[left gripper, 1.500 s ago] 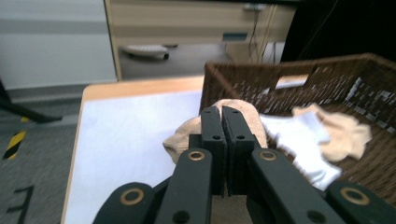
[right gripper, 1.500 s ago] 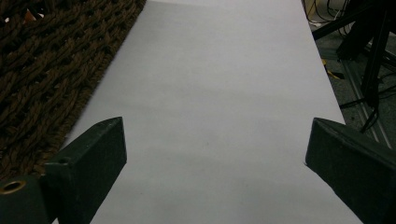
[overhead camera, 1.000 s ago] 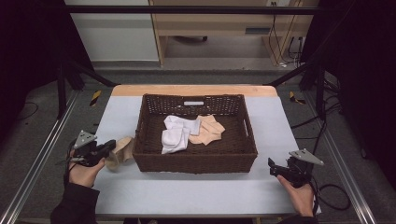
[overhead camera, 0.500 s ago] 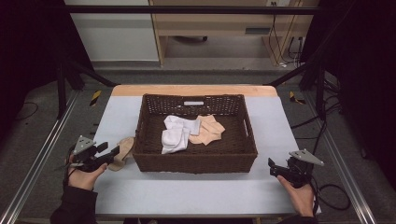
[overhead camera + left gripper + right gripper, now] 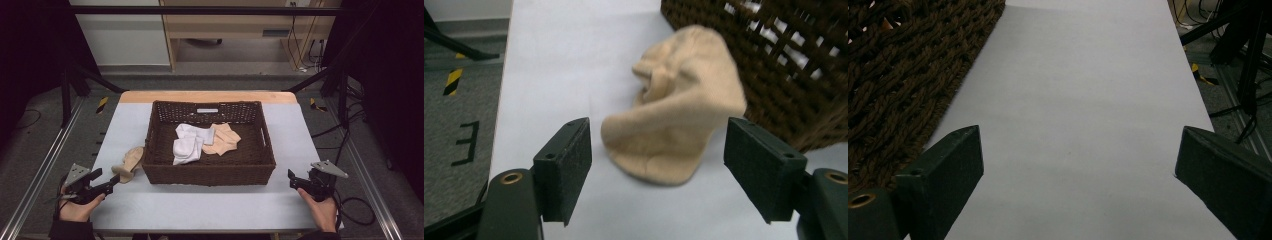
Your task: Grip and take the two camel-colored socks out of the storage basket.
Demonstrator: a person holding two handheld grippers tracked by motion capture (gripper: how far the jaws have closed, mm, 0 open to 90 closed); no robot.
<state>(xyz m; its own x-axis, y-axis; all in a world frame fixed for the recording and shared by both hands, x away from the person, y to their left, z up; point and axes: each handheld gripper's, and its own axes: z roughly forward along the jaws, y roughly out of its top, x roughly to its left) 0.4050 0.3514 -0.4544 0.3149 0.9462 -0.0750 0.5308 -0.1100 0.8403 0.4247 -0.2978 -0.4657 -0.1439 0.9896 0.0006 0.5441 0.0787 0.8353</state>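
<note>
Over at the left edge of the desk, the left tongs sit low in the person's left hand, pointing toward the basket. Their jaws have just been opening and now stand wide apart, gripping nothing. From the left gripper view, the beige sock lies crumpled on the desk just ahead of the left tongs, its near end reaching in between the two black pads without either one touching it. In the high view that same sock rests just beyond the tips of the tongs, with its far end right up against the left wall of the basket.

Farther to the right, past those tongs, the brown wicker basket sits in the middle of the desk. Inside it lie a white sock and, touching it on the right, another beige sock.

At the right edge of the desk, the right tongs rest in the person's right hand, well apart from the sock on the desk, with the basket between them. The right gripper view shows the right tongs spread wide over bare desk, nothing between them, the basket's woven wall just off to their left.
</note>
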